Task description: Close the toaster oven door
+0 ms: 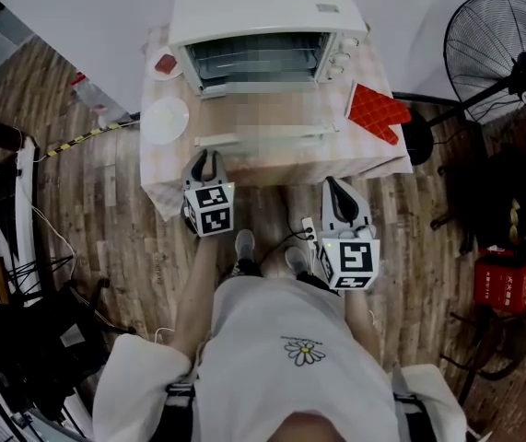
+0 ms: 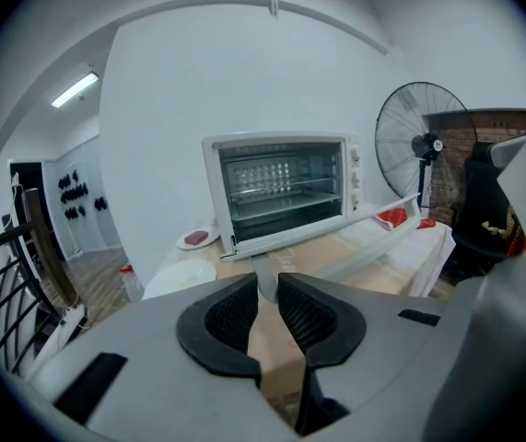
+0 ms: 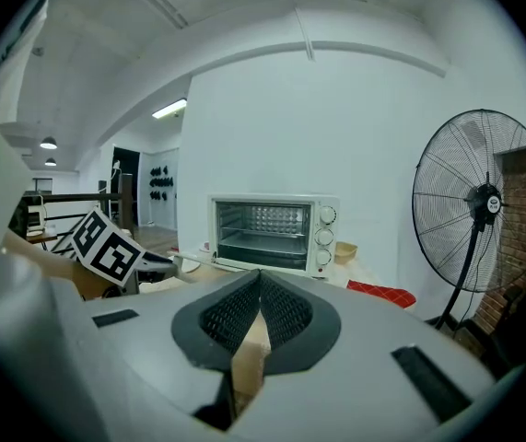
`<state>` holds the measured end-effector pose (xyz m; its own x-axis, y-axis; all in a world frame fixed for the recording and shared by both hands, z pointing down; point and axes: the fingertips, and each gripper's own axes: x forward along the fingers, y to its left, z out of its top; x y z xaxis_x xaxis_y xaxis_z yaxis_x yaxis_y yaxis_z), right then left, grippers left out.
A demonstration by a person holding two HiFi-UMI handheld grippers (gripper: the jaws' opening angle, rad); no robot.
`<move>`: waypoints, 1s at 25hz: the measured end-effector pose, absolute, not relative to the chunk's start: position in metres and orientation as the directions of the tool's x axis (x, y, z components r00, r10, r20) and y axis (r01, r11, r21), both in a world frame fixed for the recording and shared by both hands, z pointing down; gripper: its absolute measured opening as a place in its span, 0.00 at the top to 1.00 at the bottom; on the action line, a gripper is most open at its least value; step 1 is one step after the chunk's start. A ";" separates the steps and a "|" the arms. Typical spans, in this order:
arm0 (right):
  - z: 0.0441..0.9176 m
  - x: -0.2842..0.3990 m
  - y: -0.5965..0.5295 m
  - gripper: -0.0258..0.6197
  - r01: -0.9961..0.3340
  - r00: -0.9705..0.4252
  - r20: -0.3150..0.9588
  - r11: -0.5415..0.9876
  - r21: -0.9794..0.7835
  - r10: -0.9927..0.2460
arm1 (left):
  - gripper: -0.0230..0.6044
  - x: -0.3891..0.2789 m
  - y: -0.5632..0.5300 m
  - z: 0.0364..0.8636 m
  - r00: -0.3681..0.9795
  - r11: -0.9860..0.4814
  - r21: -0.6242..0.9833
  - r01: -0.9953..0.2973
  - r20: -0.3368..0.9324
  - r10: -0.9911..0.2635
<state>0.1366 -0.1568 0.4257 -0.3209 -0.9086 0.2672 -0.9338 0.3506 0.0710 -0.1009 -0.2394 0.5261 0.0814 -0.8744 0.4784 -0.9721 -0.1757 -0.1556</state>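
**Oven door open, left gripper on its handle**

A person (image 1: 281, 339) in a white shirt stands at a cloth-covered table (image 1: 163, 190). At the table's far edge sits the white toaster oven (image 1: 263, 21). Its door (image 1: 263, 109) is open and folded down toward the person, with the handle (image 1: 272, 137) on the near side. A standing fan (image 1: 502, 53) is off to the table's right.

The left gripper (image 1: 207, 157) is at the handle's left end. In the left gripper view a pale bar fills the narrow gap between its jaws, seemingly the handle, pinched. The right gripper (image 1: 333, 185) hangs just off the table's near edge, its jaws pressed together and empty.

A red oven mitt (image 1: 376, 113) lies right of the door and a white plate (image 1: 165, 120) lies left of it.
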 end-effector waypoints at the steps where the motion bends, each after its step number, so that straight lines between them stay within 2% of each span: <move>1: 0.426 0.136 -0.157 0.94 -0.933 -0.324 0.267 0.354 0.072 -0.908 | 0.85 -0.101 -0.241 0.522 0.079 -0.177 -0.168 -0.970 0.468 -0.880; 11: 0.426 0.135 -0.160 0.94 -0.931 -0.331 0.265 0.360 0.064 -0.905 | 0.85 -0.102 -0.257 0.479 0.067 -0.161 -0.211 -0.964 0.396 -0.916; 17: 0.428 0.135 -0.163 0.94 -0.929 -0.337 0.267 0.364 0.059 -0.903 | 0.85 -0.102 -0.260 0.475 0.077 -0.179 -0.227 -0.957 0.396 -0.915; 25: 0.429 0.127 -0.165 0.94 -0.925 -0.350 0.270 0.377 0.054 -0.897 | 0.85 -0.099 -0.260 0.472 0.066 -0.227 -0.373 -0.900 0.398 -0.915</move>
<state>0.1272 -0.1655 0.4295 -0.3501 -0.8968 0.2704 -0.9245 0.3773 0.0540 -0.0985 -0.2599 0.4719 0.0662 -0.9151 0.3979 -0.8997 -0.2271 -0.3727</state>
